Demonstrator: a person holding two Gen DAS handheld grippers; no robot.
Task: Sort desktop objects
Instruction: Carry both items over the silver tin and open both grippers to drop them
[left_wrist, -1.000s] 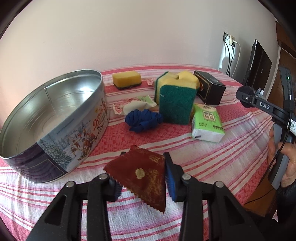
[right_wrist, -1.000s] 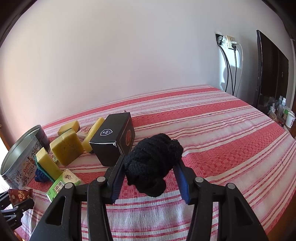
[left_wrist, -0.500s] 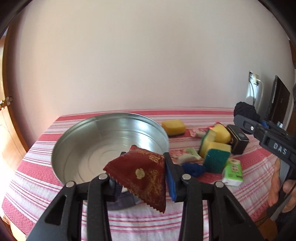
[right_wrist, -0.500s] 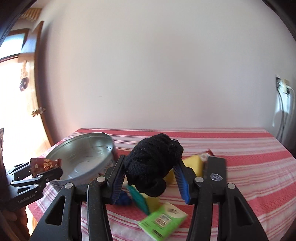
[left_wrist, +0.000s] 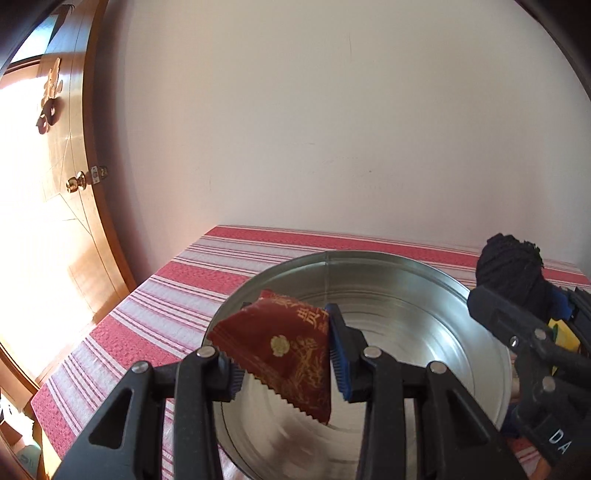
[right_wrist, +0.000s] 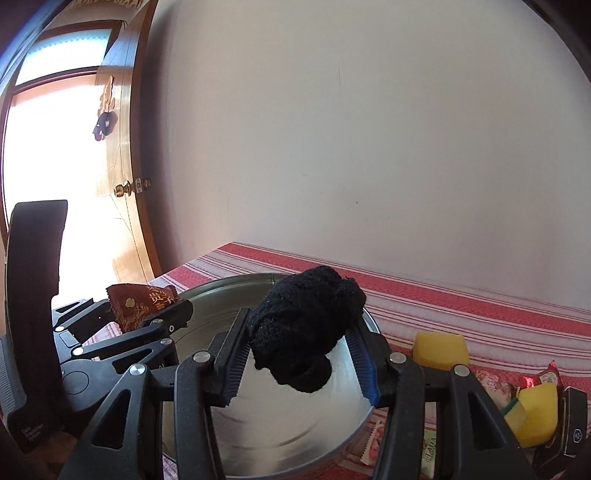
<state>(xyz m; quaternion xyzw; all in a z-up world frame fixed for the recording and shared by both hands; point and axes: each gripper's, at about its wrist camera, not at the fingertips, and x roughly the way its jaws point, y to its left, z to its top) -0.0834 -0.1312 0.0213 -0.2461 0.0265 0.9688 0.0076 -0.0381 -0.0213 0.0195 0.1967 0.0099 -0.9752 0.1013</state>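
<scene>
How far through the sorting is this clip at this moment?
Early. Done: nothing shows inside the round metal tin; its visible floor is bare. In hand: the left gripper holds a red snack packet over the tin, and the right gripper holds a black knotted cloth above it. Left: both drops, plus the yellow sponges and small packets on the striped tablecloth.

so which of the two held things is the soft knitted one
The black yarn ball, clamped in the right claw over the tin. The left claw holds a flat red packet.
</scene>
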